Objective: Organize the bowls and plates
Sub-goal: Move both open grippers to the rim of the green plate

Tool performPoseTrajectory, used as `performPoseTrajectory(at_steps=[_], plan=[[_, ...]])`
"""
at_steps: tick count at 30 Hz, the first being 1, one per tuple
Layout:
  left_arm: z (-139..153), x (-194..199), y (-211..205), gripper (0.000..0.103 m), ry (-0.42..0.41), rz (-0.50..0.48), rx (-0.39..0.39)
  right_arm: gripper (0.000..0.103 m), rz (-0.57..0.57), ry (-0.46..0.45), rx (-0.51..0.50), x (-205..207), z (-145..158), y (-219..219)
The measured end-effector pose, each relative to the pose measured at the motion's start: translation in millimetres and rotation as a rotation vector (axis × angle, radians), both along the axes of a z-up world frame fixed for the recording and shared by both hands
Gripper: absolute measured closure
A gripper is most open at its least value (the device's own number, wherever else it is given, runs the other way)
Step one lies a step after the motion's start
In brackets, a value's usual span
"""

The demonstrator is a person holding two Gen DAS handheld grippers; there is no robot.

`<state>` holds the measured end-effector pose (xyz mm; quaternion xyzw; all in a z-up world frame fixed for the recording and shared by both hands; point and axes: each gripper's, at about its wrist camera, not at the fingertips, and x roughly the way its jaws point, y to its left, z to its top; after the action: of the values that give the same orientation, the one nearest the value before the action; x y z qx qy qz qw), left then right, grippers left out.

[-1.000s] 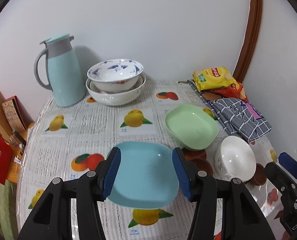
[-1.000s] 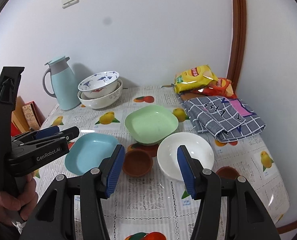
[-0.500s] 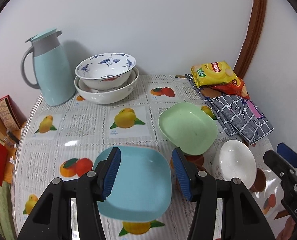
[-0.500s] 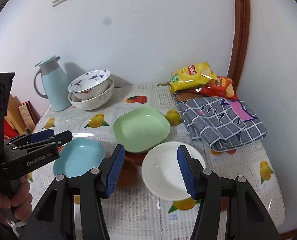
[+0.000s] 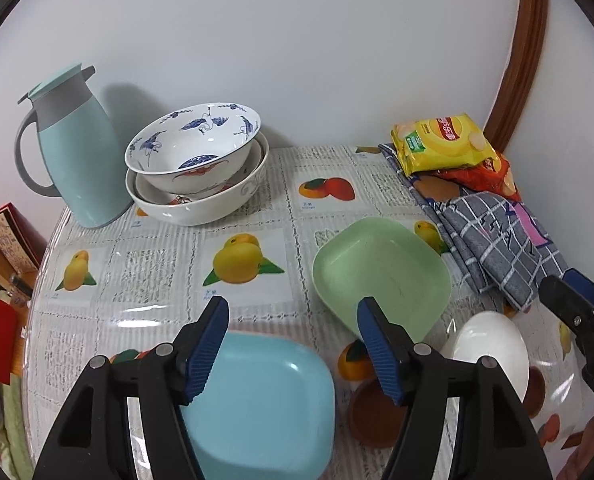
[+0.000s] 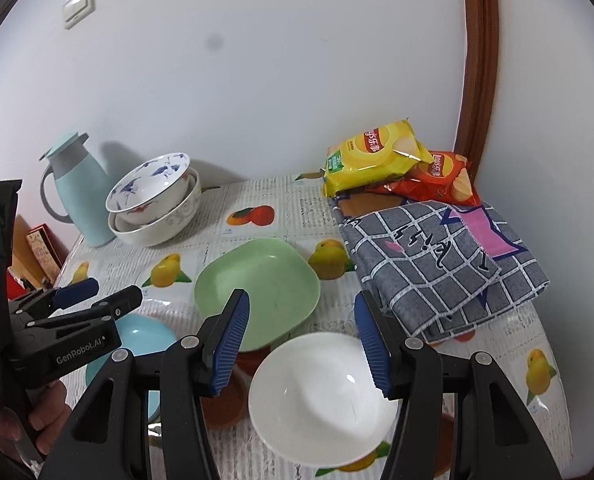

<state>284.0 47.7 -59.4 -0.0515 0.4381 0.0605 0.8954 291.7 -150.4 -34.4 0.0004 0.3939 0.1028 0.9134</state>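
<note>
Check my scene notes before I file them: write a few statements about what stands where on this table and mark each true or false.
1. The blue-patterned bowl sits nested in a larger white bowl. True.
2. The jug stands right of the stacked bowls. False: it stands to their left, by the wall.
3. The yellow chip bag lies on top of a red one. True.
4. The green plate is stacked on the blue plate. False: they lie apart on the tablecloth.
5. The right gripper holds the white dish. False: its jaws stand open above it.
</note>
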Motion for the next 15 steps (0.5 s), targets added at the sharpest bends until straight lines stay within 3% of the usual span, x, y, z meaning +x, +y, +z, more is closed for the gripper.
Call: performPoseTrajectory(at_steps=[7,15], plan=[[-10,18,-3,0.036,-0.035,-0.034,-0.023,0.048,0.018,0.023,-0.012,24,-13,2],[-28,48,-3,0.036,0.040,-0.022,-0.047,0.048,0.031,0.055,-0.018,53,-34,6]])
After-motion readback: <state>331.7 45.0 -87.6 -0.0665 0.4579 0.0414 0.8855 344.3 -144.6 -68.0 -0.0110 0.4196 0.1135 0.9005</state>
